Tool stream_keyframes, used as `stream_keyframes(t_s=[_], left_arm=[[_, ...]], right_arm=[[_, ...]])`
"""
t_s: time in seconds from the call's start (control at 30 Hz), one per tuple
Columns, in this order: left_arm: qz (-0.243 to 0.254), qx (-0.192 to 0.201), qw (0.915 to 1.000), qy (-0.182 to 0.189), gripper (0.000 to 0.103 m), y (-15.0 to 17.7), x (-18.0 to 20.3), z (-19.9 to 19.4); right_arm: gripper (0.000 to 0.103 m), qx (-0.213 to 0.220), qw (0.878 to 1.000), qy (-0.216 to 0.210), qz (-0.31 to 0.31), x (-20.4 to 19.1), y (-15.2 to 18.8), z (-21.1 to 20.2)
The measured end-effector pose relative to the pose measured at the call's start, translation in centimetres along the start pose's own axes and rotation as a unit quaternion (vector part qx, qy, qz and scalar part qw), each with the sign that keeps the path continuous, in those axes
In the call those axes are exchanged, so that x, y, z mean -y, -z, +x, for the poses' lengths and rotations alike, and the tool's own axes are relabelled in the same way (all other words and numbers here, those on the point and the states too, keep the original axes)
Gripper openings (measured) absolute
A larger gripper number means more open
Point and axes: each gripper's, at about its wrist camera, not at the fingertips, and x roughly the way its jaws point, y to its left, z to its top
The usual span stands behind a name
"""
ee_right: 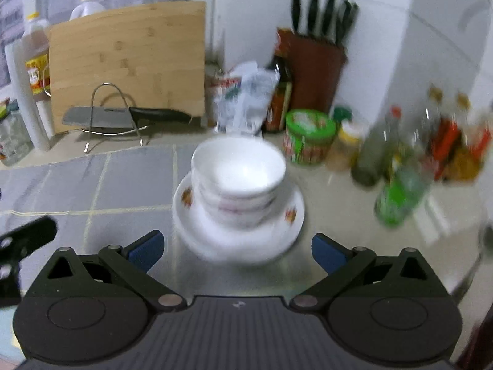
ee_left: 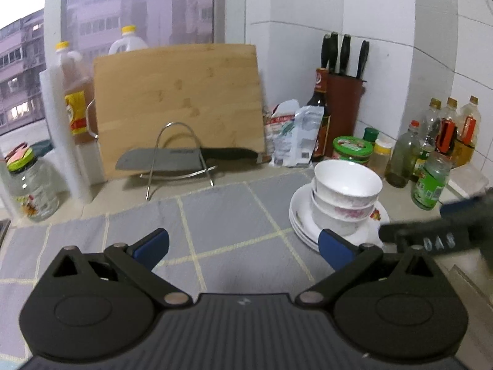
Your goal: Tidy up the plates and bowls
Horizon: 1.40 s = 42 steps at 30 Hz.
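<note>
A stack of white bowls (ee_left: 346,199) with pink flower prints stands on a stack of white plates (ee_left: 303,220) at the right of the counter. In the right wrist view the bowls (ee_right: 237,178) and plates (ee_right: 237,240) lie straight ahead, blurred. My left gripper (ee_left: 243,246) is open and empty over the grey checked mat (ee_left: 222,212), left of the stack. My right gripper (ee_right: 235,251) is open and empty, just in front of the plates' near rim. The right gripper also shows at the right edge of the left wrist view (ee_left: 437,231).
A bamboo cutting board (ee_left: 178,104) leans at the back, with a cleaver (ee_left: 185,157) on a wire rack in front. A knife block (ee_left: 342,104), sauce bottles (ee_left: 431,151), a green-lidded tub (ee_left: 352,149) and packets crowd the back right corner. A glass jar (ee_left: 27,185) stands far left.
</note>
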Motion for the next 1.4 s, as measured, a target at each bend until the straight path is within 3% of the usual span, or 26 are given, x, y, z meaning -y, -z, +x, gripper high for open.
stream_keyframes(t_s=[0.3, 1.4], left_arm=[[0.006, -0.02, 0.9998, 0.004, 0.102, 0.3, 1.3, -1.4], [-0.007, -0.021, 0.9997, 0.01, 0.102, -0.3, 1.8, -1.3]], right_arm=[[0.103, 0.022, 0.999, 0.003, 0.029, 0.1, 2.2, -3.5], [0.103, 0.027, 0.999, 0.009, 0.036, 0.4, 1.8, -3.6]])
